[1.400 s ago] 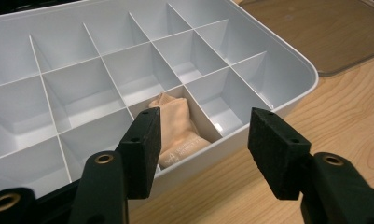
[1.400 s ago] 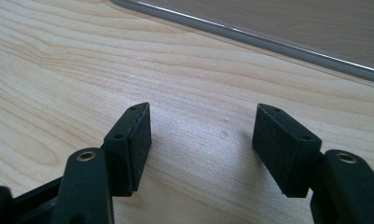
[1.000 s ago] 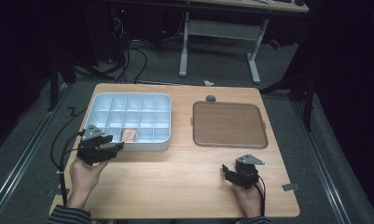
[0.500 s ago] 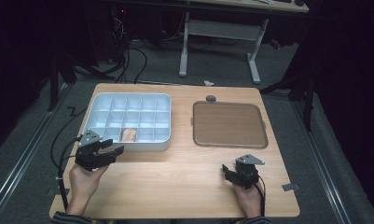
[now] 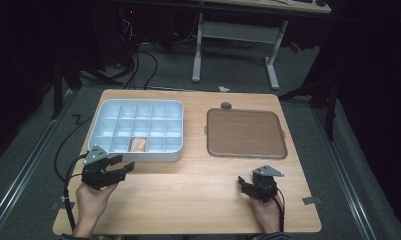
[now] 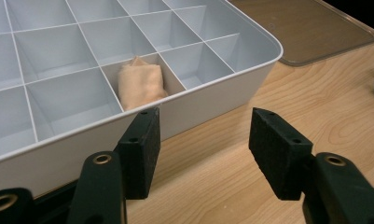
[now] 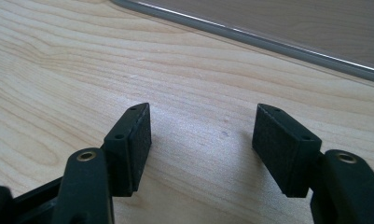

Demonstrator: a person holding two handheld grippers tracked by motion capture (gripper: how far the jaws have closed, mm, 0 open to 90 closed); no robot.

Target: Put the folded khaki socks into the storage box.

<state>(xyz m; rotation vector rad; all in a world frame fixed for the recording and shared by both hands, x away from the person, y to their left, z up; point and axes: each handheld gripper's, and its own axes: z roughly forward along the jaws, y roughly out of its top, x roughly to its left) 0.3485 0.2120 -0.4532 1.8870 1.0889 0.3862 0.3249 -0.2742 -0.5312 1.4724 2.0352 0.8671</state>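
Note:
A white tray with many compartments [image 5: 102,111] [image 6: 250,79] sits on the left half of the wooden table. One front-row compartment holds a small folded beige cloth [image 5: 138,144] [image 6: 140,83]. My left gripper [image 5: 123,168] [image 6: 204,140] is just in front of the tray's near wall, open, with nothing between its jaws. Near the front edge on the right, my right gripper [image 5: 244,184] [image 7: 205,135] rests low over bare wood, open and empty.
A flat brown lid with a clear rim [image 5: 245,133] [image 6: 310,28] [image 7: 287,23] lies on the right half of the table. A small dark round thing [image 5: 226,105] sits beyond it. A desk frame and cables stand on the floor behind the table.
My left gripper has drawn back a little from the tray toward the table's front edge. The right gripper has stayed where it was.

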